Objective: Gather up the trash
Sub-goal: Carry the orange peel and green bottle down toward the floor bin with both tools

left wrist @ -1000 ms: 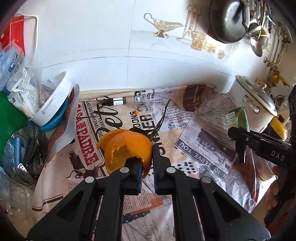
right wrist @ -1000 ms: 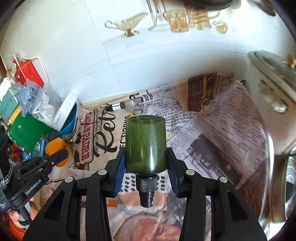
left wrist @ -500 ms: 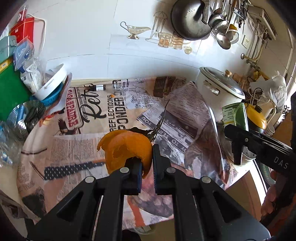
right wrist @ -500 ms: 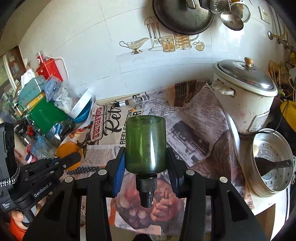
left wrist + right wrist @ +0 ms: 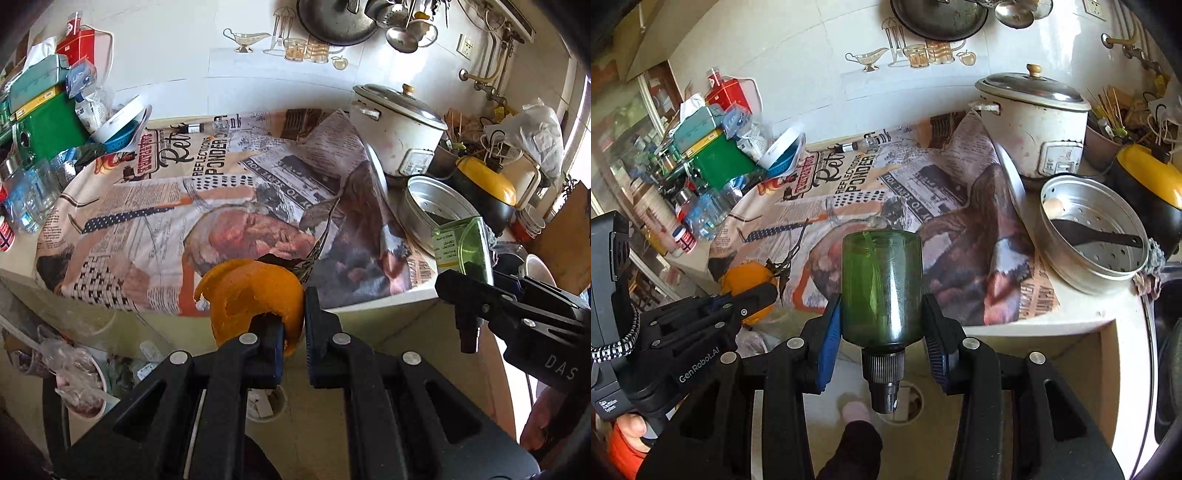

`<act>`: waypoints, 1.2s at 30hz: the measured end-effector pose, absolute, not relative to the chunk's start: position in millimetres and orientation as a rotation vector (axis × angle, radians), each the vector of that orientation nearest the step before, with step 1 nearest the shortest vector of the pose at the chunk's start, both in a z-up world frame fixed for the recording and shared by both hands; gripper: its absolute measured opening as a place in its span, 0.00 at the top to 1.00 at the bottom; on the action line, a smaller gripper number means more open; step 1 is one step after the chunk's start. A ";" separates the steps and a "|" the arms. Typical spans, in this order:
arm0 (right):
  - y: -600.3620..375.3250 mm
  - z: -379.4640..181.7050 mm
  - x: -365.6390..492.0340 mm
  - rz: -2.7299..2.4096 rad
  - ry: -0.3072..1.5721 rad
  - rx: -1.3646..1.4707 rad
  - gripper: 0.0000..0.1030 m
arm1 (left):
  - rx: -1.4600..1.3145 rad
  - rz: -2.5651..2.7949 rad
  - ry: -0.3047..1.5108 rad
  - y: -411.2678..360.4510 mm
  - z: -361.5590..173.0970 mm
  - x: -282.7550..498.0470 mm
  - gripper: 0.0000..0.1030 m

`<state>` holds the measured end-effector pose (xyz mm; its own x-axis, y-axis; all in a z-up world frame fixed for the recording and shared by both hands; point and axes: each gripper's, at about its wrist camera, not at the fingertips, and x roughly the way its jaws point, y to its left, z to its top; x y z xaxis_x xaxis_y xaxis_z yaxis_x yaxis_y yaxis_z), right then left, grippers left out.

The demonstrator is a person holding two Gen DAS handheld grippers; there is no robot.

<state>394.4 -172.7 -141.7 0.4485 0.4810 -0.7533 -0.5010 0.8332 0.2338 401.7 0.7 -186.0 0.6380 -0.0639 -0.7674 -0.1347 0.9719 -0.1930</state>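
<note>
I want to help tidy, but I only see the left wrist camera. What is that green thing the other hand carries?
Observer: A green bottle. The right gripper squeezes it between its fingers, and the black cap points back at the camera.
Child: What's inside the metal pot?
Observer: A black spatula and something pale, maybe an egg.
Child: How does my orange peel look from there?
Observer: Round and smooth, because that camera sees its outer skin.
</note>
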 end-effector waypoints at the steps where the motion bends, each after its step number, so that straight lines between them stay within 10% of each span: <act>1: -177.6 -143.3 390.3 0.611 0.936 -0.027 0.62 | -0.247 0.043 0.893 -4.8 -186.9 395.7 0.92; 14: -202.1 -202.1 354.6 0.607 1.071 0.029 0.62 | -0.266 0.049 1.028 -25.2 -251.2 366.1 0.92; 36: -133.1 -527.4 348.0 0.455 1.374 0.103 0.62 | -0.359 0.073 1.231 64.8 -580.4 353.2 0.92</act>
<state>348.0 -133.1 -527.4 0.1242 0.3704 -0.9205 -0.2523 0.9090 0.3318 353.2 64.8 -580.4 0.3382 -0.1376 -0.9310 -0.2464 0.9418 -0.2287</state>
